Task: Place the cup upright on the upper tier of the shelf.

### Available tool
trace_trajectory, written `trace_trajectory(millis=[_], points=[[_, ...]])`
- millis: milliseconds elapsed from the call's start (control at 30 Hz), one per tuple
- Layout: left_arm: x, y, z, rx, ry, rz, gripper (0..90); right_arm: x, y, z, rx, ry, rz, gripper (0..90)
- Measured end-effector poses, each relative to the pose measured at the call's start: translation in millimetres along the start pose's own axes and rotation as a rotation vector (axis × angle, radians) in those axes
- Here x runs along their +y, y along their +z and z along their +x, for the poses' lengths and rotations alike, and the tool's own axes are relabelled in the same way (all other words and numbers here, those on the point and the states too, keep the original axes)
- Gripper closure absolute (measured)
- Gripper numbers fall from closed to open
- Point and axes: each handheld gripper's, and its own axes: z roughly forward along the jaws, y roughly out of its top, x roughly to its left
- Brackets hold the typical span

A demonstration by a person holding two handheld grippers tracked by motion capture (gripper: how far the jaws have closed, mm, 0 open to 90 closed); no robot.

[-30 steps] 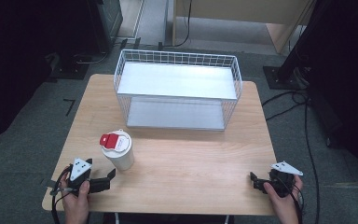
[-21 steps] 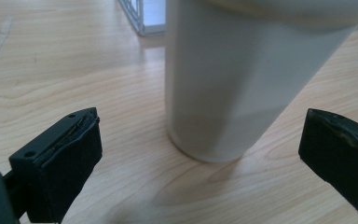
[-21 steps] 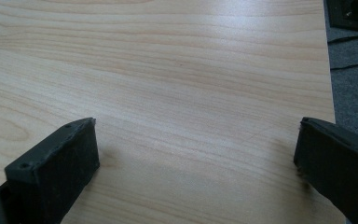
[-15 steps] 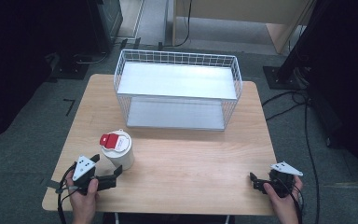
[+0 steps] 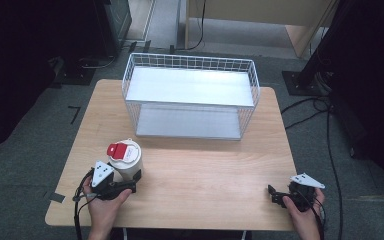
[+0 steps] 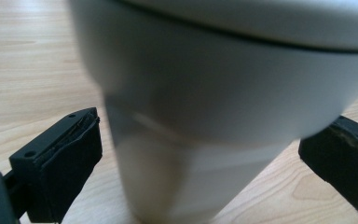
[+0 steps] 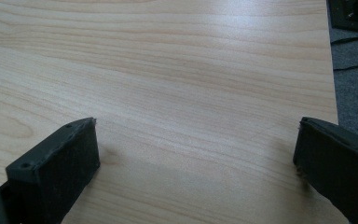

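Note:
A white cup (image 5: 126, 161) with a white lid and a red tab stands upright on the wooden table (image 5: 205, 175), near the front left. My left gripper (image 5: 133, 181) is open, its jaws on either side of the cup's lower part. In the left gripper view the cup (image 6: 205, 116) stands between the two black pads (image 6: 65, 158), with gaps on both sides. My right gripper (image 5: 273, 195) rests near the front right corner, open, with bare wood between its jaws (image 7: 196, 154).
A white wire basket (image 5: 190, 95) with two shelves stands at the back of the table. Dark stands and cables (image 5: 320, 110) lie on the grey floor to the right. The table's right edge runs close to my right gripper.
My left gripper has moved forward and to the right, so that the cup now stands between its jaws. The right gripper has stayed in place.

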Motion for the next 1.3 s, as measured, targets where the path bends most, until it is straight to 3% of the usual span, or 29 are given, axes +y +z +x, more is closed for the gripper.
trace_trajectory(millis=[200, 333, 467, 567, 633, 967, 1300], points=[[1.8, 8.2, -3.9, 0.036, -0.035, -0.035, 0.1, 0.0, 0.0, 0.3, 0.002, 0.000, 0.000, 0.0], [2.6, 8.9, -11.0, 0.111, -0.035, -0.078, 6.0, 0.0, 0.0, 0.3, 0.003, -0.002, 0.000, 0.0], [2.3, 11.4, -12.1, 0.125, -0.048, -0.094, 7.6, 0.0, 0.0, 0.4, 0.006, -0.003, 0.000, 0.0], [1.9, 12.5, -14.9, 0.146, -0.040, -0.100, 7.7, -0.1, 0.0, 0.5, 0.007, -0.003, -0.001, 0.1], [1.4, 11.7, -18.1, 0.174, -0.014, -0.115, 8.9, -0.1, -0.1, 0.5, 0.007, -0.005, -0.001, 0.2], [-0.6, 10.2, -15.8, 0.141, 0.014, -0.146, 11.7, -0.4, -0.3, 1.0, 0.009, -0.008, -0.002, 0.2], [13.6, 4.1, -29.4, 0.113, 0.064, -0.209, 12.0, -0.4, -0.2, 0.9, 0.009, -0.009, -0.003, 0.2]])
